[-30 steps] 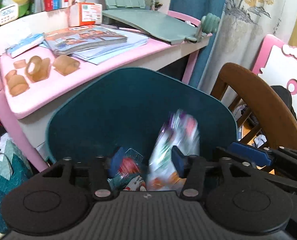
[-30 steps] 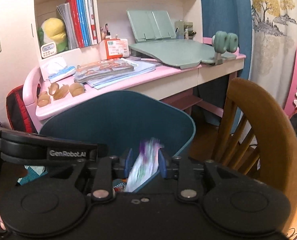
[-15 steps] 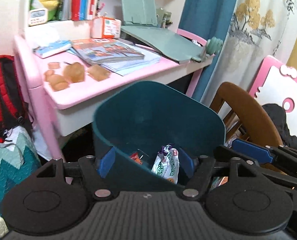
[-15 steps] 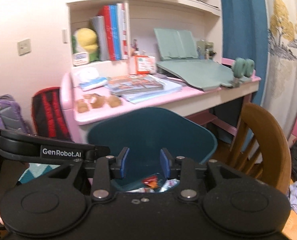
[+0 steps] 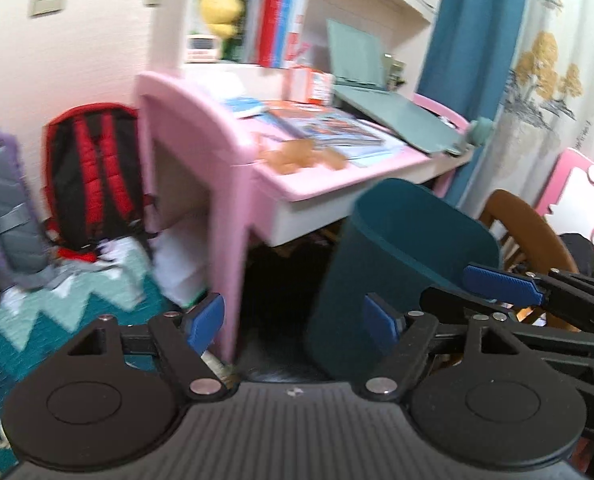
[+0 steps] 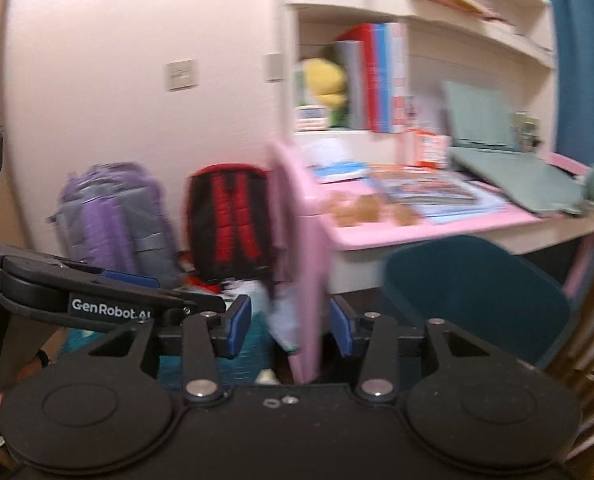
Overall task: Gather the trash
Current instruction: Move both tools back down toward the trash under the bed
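both your tools are released and carry nothing — the left tool [image 5: 293, 318] and right tool [image 6: 291, 330] point past the teal bin [image 5: 405, 264], which stands on the floor beside the pink tabletop [image 5: 317, 176]. no loose trash shows; the brown scraps [image 6: 369, 208] on that tabletop look the likeliest next pickup.

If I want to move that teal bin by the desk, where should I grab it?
Take the bin by its thin top rim, coming down from above with one finger inside and one outside. It stands upright with an open mouth, and its smooth, wide body looks too broad for the open left hand-held gripper to span.
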